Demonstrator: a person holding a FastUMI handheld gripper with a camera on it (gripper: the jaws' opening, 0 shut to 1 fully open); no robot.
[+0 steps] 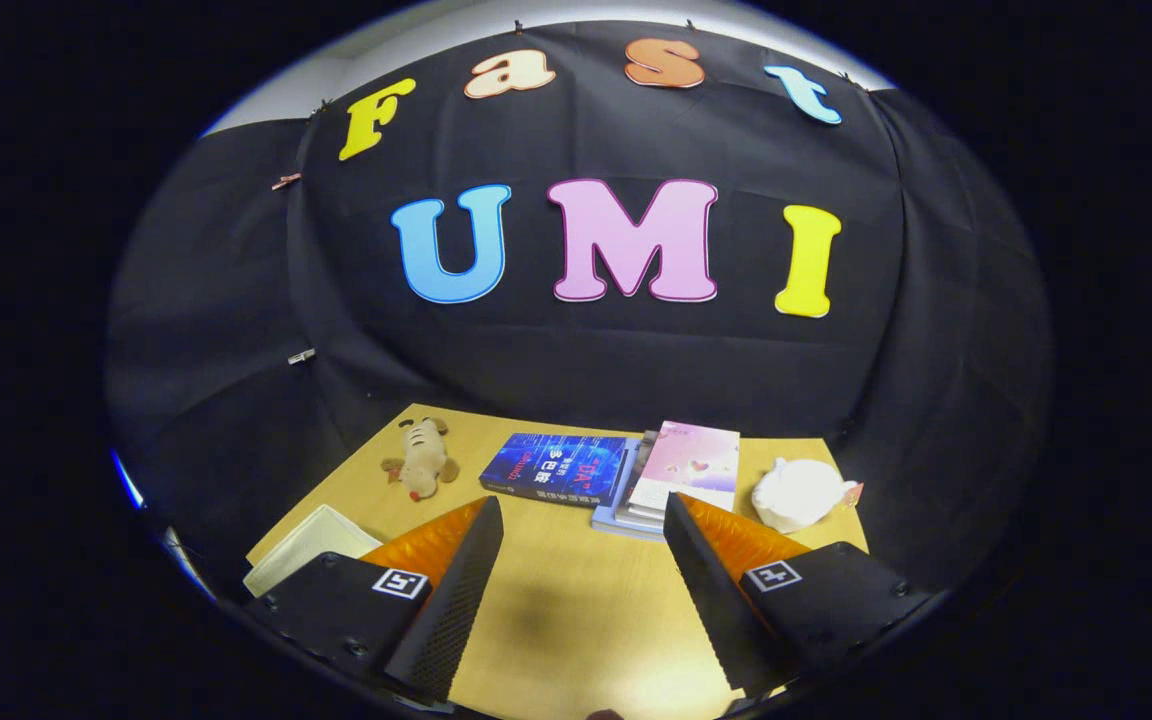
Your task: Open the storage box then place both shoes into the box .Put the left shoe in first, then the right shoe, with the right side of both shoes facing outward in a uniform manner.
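Pale flat box [308, 553], shut, beside open gripper [583, 503]

Light lettering is printed across the cover of a blue book [556, 468] lying on the table [576, 610], but it is too small and blurred to be read. A faint line of print is seen at the top of the pink book [688, 465] just beside it, equally illegible. A square black-and-white coded marker [399, 583] is fixed behind one finger of the gripper [583, 503], and a second marker [773, 575] behind the other. The fingers are held wide apart above bare tabletop, with nothing between them.
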